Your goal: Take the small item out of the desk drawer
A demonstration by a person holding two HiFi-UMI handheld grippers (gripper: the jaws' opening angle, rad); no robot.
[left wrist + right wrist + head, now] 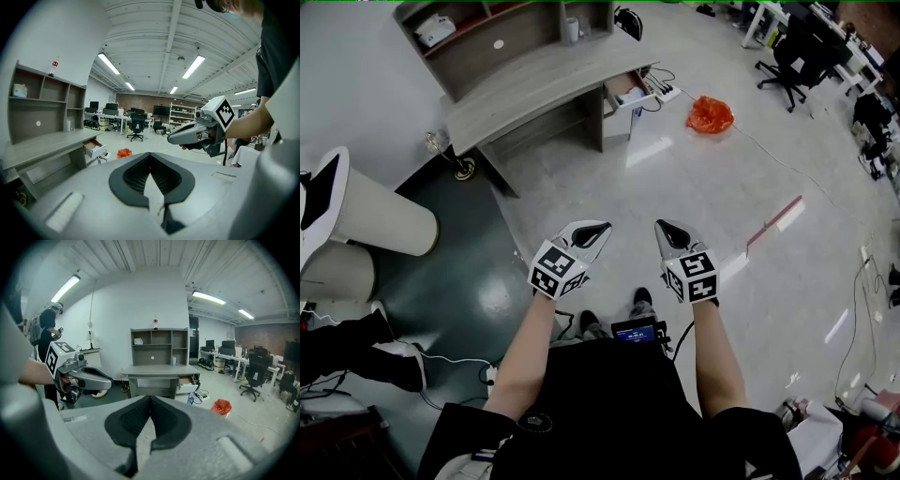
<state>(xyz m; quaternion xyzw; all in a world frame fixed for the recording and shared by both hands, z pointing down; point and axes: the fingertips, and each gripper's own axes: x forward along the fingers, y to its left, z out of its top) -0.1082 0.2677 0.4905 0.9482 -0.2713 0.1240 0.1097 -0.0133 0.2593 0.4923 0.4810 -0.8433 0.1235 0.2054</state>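
Note:
The grey desk (534,89) stands far off at the top of the head view, and its drawer (630,94) is pulled open at the right end. Something pale lies inside the drawer, too small to make out. My left gripper (598,227) and right gripper (663,227) hang side by side over the floor in front of my body, well short of the desk. Both are shut with nothing between the jaws. The left gripper view shows my own left gripper (150,157) and the open drawer (93,147). In the right gripper view are my right gripper (150,399) and the drawer (187,381).
A shelf hutch (487,33) sits on the desk. An orange bag (710,114) and a power strip (666,92) lie on the floor near the drawer. Two white cylinders (380,216) stand at left and an office chair (792,56) at the far right. Another person (49,324) stands at left.

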